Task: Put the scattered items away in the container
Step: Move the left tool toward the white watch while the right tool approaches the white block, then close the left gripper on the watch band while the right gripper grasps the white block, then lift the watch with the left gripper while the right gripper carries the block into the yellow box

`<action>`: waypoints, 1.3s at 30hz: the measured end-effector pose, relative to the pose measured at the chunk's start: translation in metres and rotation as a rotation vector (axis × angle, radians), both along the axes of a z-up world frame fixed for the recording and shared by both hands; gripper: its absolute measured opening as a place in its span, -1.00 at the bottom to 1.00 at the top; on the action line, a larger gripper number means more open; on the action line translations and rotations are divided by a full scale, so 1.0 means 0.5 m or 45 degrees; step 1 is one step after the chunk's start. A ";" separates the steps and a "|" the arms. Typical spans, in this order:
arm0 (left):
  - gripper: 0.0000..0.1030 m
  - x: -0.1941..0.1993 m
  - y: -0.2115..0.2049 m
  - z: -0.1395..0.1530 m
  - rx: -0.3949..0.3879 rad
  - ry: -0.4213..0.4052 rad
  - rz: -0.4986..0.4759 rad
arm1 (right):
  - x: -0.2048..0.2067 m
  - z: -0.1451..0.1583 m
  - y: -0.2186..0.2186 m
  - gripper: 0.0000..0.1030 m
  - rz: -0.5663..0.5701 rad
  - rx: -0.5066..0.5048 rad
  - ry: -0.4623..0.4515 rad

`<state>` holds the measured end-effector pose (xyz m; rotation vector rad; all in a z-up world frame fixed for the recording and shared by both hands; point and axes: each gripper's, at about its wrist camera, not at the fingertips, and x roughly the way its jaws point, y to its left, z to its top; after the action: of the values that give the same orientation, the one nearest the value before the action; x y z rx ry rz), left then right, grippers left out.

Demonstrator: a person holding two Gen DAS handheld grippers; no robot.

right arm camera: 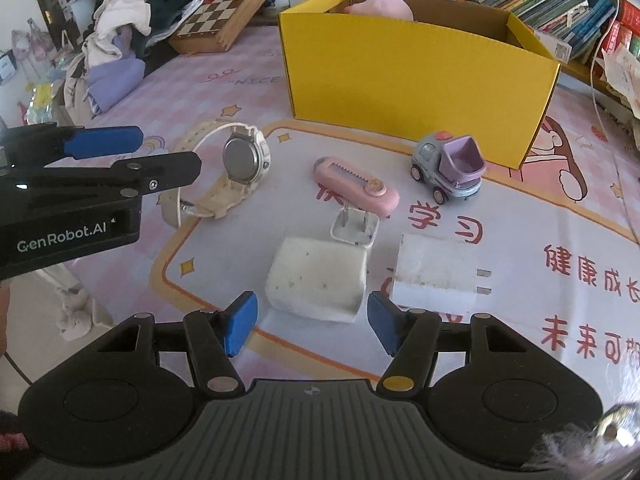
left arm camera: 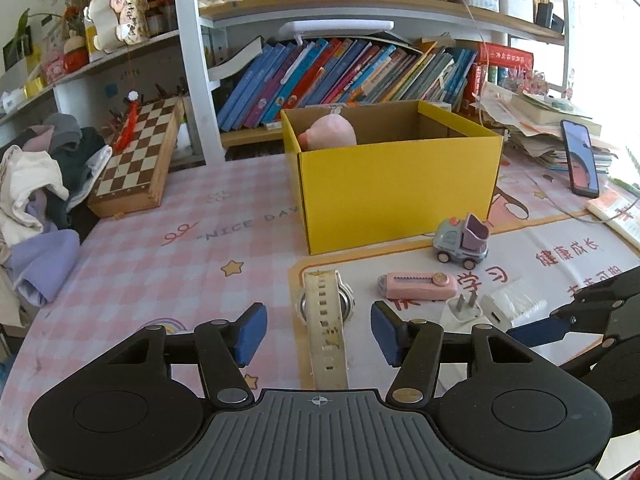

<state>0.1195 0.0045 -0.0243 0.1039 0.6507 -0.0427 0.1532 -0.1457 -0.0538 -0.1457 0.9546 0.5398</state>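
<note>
Between my left gripper's (left arm camera: 319,334) wide jaws lies one cream wristwatch (left arm camera: 325,312): light, floppy strap, best pinched across the stiff case. My right gripper (right arm camera: 307,328) gapes wide over the nearest of three white chargers (right arm camera: 317,280), rigid, smooth, likely slippery. Farther off: one pink utility knife (right arm camera: 356,186), one toy truck (right arm camera: 450,171), then one yellow box (right arm camera: 412,76) holding a pink plush (right arm camera: 384,6).

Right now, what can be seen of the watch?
The watch is cream-white with a perforated strap and a round case. It lies on its side on the mat, grey metal back facing the right wrist camera, strap curled in a loop behind it. It looks like worn rubber or plastic. The open left gripper straddles its strap without touching. It lies apart from the pink cutter.
</note>
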 end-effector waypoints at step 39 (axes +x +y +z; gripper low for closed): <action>-0.64 0.001 0.022 0.021 -0.130 0.006 0.009 | -0.023 0.037 0.005 -0.17 0.068 -0.023 -0.139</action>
<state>0.1202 0.0157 -0.0139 0.0030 0.6522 -0.0692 0.1419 -0.1434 -0.0352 -0.2157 0.8514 0.5668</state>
